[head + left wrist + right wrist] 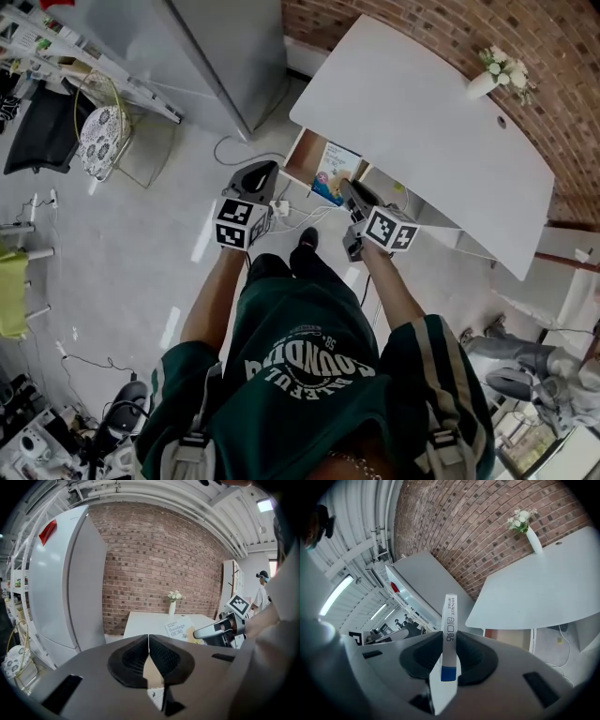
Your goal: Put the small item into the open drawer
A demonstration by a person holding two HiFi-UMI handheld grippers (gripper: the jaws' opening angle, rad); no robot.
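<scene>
One "HYNAUT" bandage box (450,616) sits clamped in the right hand-held gripper (449,641).

You can read "HYNAUT" and "创口贴" running along the narrow edge of the small box (450,620) gripped in your right claw (451,654), and "Bandage" on its broad face in the left gripper view.
</scene>
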